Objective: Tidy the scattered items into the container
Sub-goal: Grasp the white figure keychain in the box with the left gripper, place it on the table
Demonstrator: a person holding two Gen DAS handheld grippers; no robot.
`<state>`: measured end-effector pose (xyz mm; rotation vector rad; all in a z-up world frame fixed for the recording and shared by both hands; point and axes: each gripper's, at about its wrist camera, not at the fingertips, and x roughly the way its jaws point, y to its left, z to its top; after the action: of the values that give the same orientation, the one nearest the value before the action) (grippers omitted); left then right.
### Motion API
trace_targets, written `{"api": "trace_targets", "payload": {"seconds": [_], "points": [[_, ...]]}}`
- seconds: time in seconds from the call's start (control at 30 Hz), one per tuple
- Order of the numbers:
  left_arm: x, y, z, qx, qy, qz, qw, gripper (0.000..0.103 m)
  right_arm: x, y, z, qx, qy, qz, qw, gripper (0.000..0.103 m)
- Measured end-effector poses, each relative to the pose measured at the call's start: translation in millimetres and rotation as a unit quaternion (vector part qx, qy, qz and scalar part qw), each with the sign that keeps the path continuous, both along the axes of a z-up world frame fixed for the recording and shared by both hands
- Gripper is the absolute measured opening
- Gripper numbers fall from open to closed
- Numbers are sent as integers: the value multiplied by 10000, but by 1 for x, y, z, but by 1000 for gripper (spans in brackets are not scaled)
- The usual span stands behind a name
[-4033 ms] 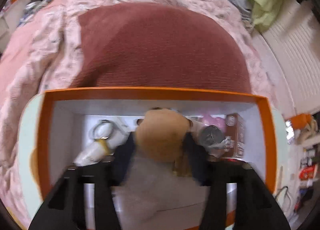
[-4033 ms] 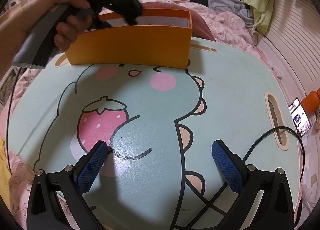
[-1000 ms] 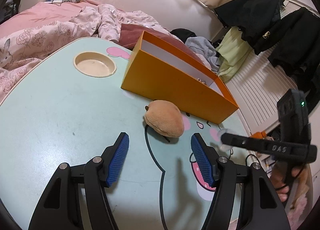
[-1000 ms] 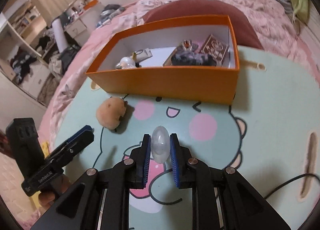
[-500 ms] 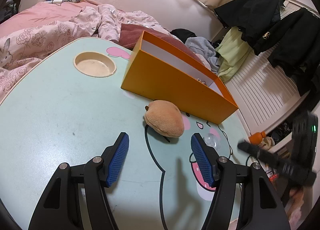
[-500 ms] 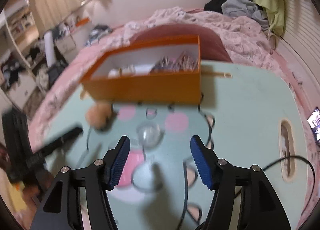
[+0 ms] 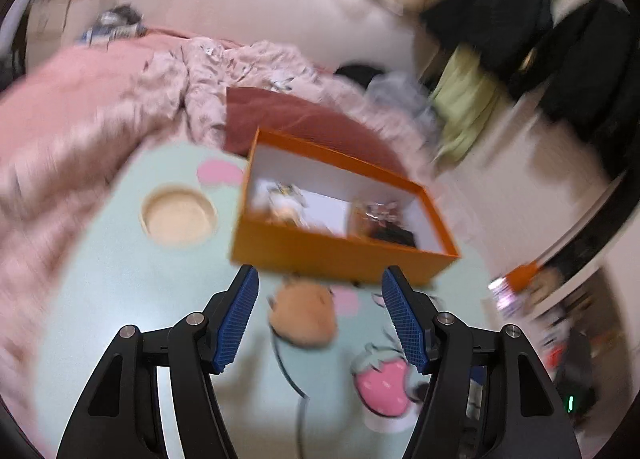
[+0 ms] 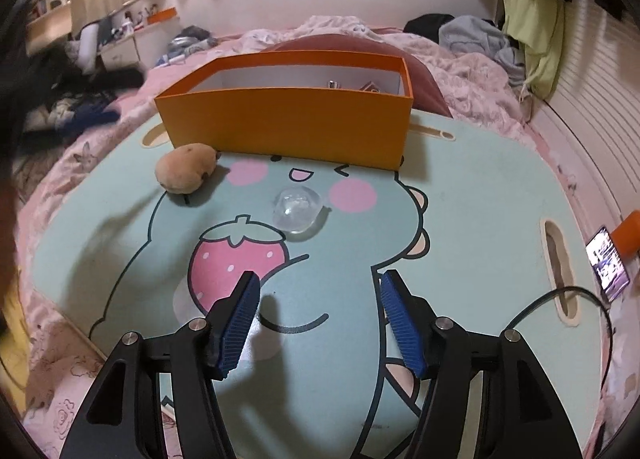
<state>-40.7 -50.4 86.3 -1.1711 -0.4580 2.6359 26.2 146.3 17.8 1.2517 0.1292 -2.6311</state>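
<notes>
An orange box [image 8: 288,127] stands at the back of a mint cartoon table [image 8: 480,219]; in the blurred left wrist view the box [image 7: 340,255] holds several small items. A tan plush toy [image 8: 186,173] lies on the table by the box's front left corner, and shows in the left wrist view [image 7: 306,319]. A clear round object [image 8: 298,206] lies on the table in front of the box. My right gripper [image 8: 320,319] is open and empty, low over the table, short of the clear object. My left gripper [image 7: 320,323] is open, raised above the plush toy.
A round cup recess [image 7: 178,217] sits in the table left of the box. A slot handle [image 8: 560,267] and a black cable [image 8: 560,307] are at the table's right. Pink bedding [image 8: 460,67] surrounds the table. A phone [image 8: 608,263] lies off the right edge.
My right gripper opened and let go of the clear object, which now lies on the table, then pulled back. My left gripper rose and swung over the plush toy, looking down into the box.
</notes>
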Motion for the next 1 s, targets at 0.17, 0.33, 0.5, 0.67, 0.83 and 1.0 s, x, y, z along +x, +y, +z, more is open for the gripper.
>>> {"api": "trace_targets", "payload": {"seconds": [0.17, 0.33, 0.5, 0.67, 0.83, 1.0], "points": [[-84, 41, 18, -1519, -906, -552, 9827, 40, 0, -1, -2, -67, -52, 45, 10000, 63], [-133, 48, -20, -1686, -1845, -627, 9662, 12, 1, 4, -1, -193, -78, 31, 9998, 63], [-149, 59, -40, -2230, -2098, -461, 9508, 12, 1, 9, -1, -359, -130, 32, 9993, 63], [-152, 62, -47, -2365, -2231, -459, 9446, 29, 0, 10, -1, -409, -160, 40, 9990, 63], [-160, 70, -63, -2685, -2215, -462, 9363, 35, 0, 10, -1, -414, -150, 39, 9990, 63], [-154, 69, -56, -2221, -2119, -658, 9495, 33, 0, 10, -1, -433, -151, 36, 9989, 63]]}}
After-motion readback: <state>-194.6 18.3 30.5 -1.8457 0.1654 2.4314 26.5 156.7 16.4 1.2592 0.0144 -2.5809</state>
